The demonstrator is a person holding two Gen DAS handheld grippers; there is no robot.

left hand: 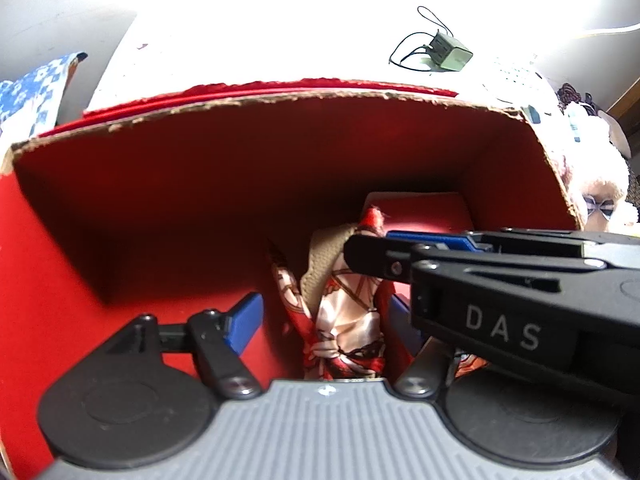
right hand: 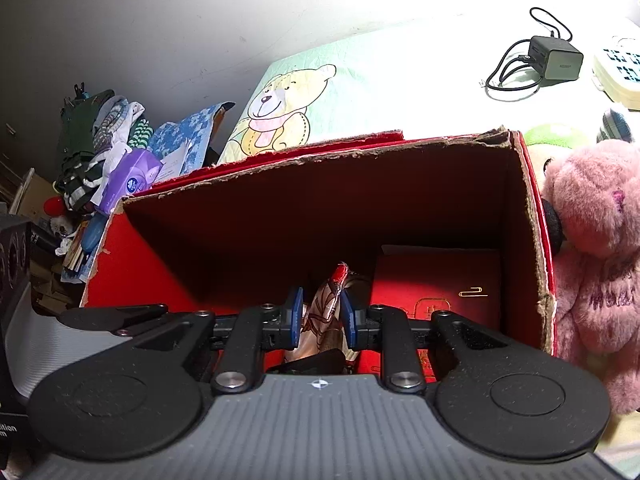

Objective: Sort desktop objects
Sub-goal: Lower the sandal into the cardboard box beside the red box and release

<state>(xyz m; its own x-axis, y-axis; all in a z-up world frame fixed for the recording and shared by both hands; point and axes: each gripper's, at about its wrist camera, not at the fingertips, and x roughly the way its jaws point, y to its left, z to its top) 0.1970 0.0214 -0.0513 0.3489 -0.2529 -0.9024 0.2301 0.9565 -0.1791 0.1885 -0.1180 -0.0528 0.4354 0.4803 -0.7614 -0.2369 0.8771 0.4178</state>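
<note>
Red cardboard surrounds both of your grippers: they reach down into an open red box (right hand: 132, 264) with torn, ragged rims. Your right gripper (right hand: 320, 314) has its blue pads (right hand: 297, 312) drawn close on either side of a patterned silk scarf (right hand: 324, 320), a bundle of red, cream and brown print standing up from the box floor; the pads press against the cloth, so you have it pinched. Your left gripper (left hand: 320, 320) stands wide open around the same scarf (left hand: 344, 320), its left blue pad (left hand: 242, 326) well clear of the cloth, its right pad mostly hidden behind your right gripper (left hand: 500, 304), which crosses in front from the right side. Just beside the scarf, against the right wall, a flat red booklet (right hand: 436, 280) with gold print lies on the box floor. Outside the box, a pink plush bear (right hand: 596, 248) leans against its right wall. Farther back on the pale bear-print cloth (right hand: 280, 108) sits a grey charger (right hand: 556, 58) with a black cable.
</note>
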